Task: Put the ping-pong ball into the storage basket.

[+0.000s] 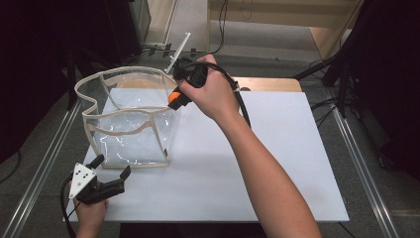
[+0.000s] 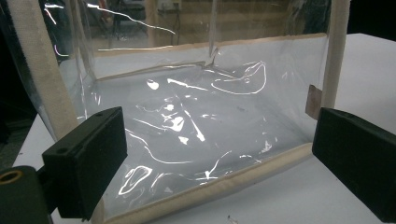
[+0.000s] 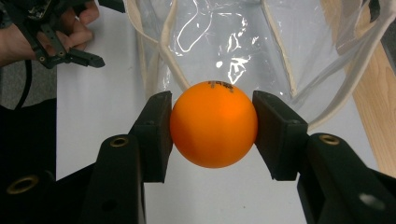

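A clear plastic bag (image 1: 130, 119) with cream fabric trim stands open on the white table top (image 1: 277, 163). My right gripper (image 1: 174, 99) hangs over the bag's right rim, shut on an orange ball (image 1: 174, 97). In the right gripper view the orange ball (image 3: 214, 123) sits squeezed between both pads, with the bag's mouth (image 3: 224, 42) below it. My left gripper (image 1: 113, 168) rests open at the table's front left, just in front of the bag's near wall. The left gripper view shows that wall (image 2: 196, 126) between the spread jaws.
A white rod-like stand (image 1: 177, 52) rises behind the bag. A wooden board (image 1: 270, 84) lies under the table top's far edge. Metal rails (image 1: 356, 158) run along both sides. A black cable (image 1: 242, 106) trails from the right gripper.
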`<state>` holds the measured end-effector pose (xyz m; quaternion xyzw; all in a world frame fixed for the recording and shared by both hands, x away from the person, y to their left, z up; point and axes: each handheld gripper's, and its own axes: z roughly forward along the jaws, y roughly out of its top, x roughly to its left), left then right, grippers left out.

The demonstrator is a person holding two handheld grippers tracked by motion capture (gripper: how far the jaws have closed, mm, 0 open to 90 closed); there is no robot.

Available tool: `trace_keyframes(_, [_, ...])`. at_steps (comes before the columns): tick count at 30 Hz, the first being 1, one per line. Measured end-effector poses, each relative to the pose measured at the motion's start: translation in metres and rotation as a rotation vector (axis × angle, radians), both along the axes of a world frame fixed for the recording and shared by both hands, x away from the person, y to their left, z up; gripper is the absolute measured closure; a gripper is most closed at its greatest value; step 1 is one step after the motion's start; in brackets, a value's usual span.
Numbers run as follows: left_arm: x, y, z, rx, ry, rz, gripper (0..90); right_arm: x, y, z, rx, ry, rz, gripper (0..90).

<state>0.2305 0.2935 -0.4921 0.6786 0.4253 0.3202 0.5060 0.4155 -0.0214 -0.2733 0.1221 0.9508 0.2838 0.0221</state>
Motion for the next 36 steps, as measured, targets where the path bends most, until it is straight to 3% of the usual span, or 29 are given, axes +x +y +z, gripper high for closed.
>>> trace_keyframes(21, [0.000, 0.001, 0.000, -0.009, 0.002, -0.001, 3.7, 0.013, 0.020, 0.004, -0.013, 0.003, 0.006, 48.3])
trace_keyframes(36, [0.001, 0.001, 0.000, -0.011, 0.003, -0.002, 3.8, 0.026, 0.032, -0.005, -0.047, 0.003, -0.015, 48.2])
